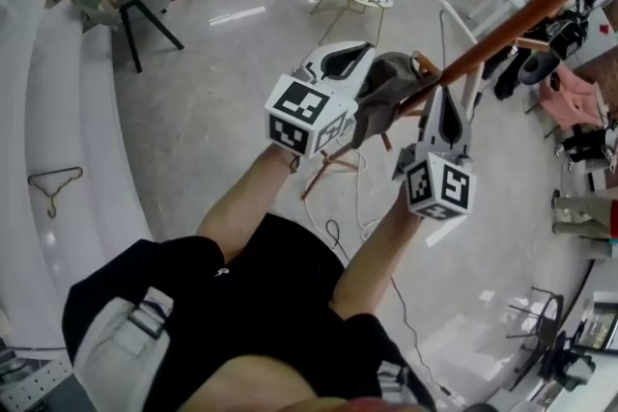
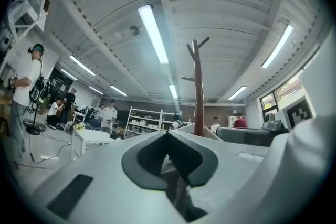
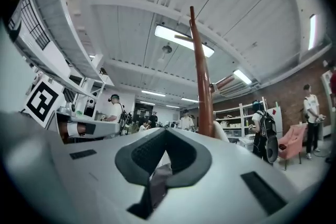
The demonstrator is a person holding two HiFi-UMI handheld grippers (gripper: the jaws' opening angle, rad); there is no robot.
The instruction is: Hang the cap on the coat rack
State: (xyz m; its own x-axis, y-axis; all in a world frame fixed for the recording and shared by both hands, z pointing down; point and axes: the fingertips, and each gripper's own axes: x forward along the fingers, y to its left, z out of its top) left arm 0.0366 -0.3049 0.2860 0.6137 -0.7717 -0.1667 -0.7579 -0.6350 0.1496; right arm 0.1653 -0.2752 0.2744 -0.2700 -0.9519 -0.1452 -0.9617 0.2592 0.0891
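A pale polished floor runs under the scene in the head view, with tables, shelving and other people further off in the workshop. The left gripper (image 2: pixel 168 135) has its jaws pressed together on a fold of dark cloth that runs down between the pads. The right gripper (image 3: pixel 166 131) is likewise pinched on a strip of the same grey cloth. That cloth is the cap (image 1: pixel 386 84), stretched between the two grippers and lifted up against the reddish-brown pole of the coat rack (image 1: pixel 541 0).

I judge the step in hand to be the carry-and-place: the cap is gripped from both sides and brought to the rack, but not yet hung. The next move calls for raising the cap's opening over one of the short pegs (image 2: pixel 195 48) near the top of the pole, settling it there, then letting go with both grippers.

The cap looks soft and slumped, dark grey-brown; its peak seems folded under, though the head view is too small to be sure.
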